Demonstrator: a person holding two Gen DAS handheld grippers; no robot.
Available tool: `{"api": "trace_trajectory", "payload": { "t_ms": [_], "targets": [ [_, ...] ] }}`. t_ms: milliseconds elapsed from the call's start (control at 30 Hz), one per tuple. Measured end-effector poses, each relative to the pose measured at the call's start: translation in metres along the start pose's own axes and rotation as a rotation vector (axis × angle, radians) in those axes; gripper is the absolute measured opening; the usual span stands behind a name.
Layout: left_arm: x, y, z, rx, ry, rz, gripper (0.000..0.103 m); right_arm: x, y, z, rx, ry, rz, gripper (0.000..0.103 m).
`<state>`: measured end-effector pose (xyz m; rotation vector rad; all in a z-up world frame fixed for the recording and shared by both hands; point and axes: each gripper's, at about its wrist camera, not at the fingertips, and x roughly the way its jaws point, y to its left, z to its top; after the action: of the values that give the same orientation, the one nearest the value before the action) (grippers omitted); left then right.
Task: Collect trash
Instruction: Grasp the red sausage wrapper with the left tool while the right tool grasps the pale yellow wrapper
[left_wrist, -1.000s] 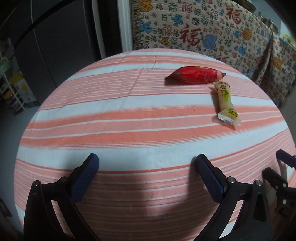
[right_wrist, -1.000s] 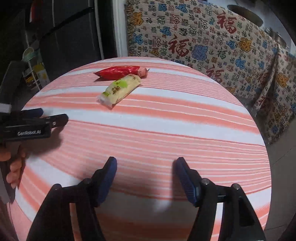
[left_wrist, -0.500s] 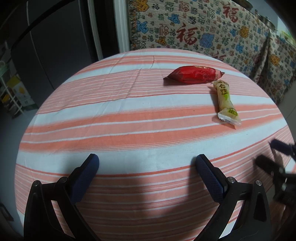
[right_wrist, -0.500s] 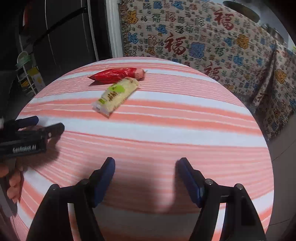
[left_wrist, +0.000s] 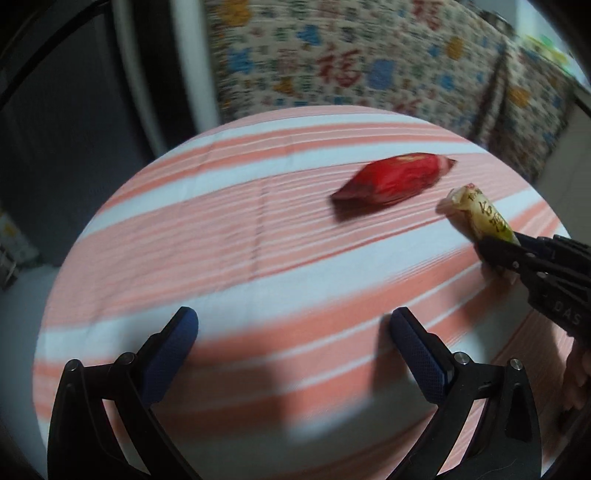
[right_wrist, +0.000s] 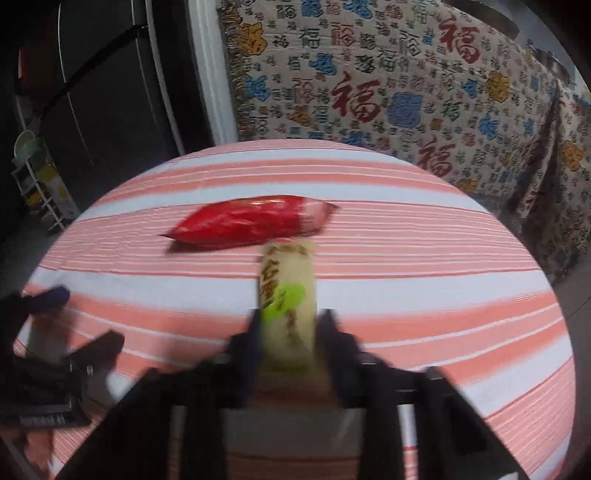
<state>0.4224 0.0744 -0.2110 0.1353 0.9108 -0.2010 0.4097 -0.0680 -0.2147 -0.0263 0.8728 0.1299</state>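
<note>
table: round, pink-and-white striped cloth (right_wrist: 406, 206) | behind: beige patterned fabric with red and blue characters (right_wrist: 369, 92) | left: dark glossy cabinet (right_wrist: 103, 85), white wire rack (right_wrist: 40, 184)

Readable marks: cloth characters, wrapper print, gripper lettering.

Large red 福 characters (right_wrist: 356, 101), repeated over the patterned cloth (right_wrist: 406, 74) hanging well beyond the jaws, among smaller characters too blurred to read. Dark brush-style characters down the pale yellow wrapper (right_wrist: 288, 295) caught between the right gripper's (right_wrist: 286, 332) jaws, partly over a green patch; smeared, not legible with certainty. Same wrapper (left_wrist: 484, 218) in the left wrist view, right of the left gripper's (left_wrist: 295, 332) jaws: print visible, unreadable. Letters "DAS" (left_wrist: 567, 314) on the black body of the right gripper there, rest cut off. Red wrapper (right_wrist: 251, 221): no legible print.
</note>
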Motion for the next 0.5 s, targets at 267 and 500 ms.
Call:
{"api": "trace_trajectory", "payload": {
  "t_ms": [267, 500],
  "targets": [
    [0.041, -0.027, 0.060, 0.193, -0.006, -0.119, 0.103, -0.038, -0.063, -0.034, -0.019, 0.006, -0.053, 0.020],
    [0.057, -0.058, 0.088, 0.369, -0.041, -0.165, 0.103, -0.059, -0.091, -0.059, -0.024, 0.003, -0.064, 0.020]
  ]
}}
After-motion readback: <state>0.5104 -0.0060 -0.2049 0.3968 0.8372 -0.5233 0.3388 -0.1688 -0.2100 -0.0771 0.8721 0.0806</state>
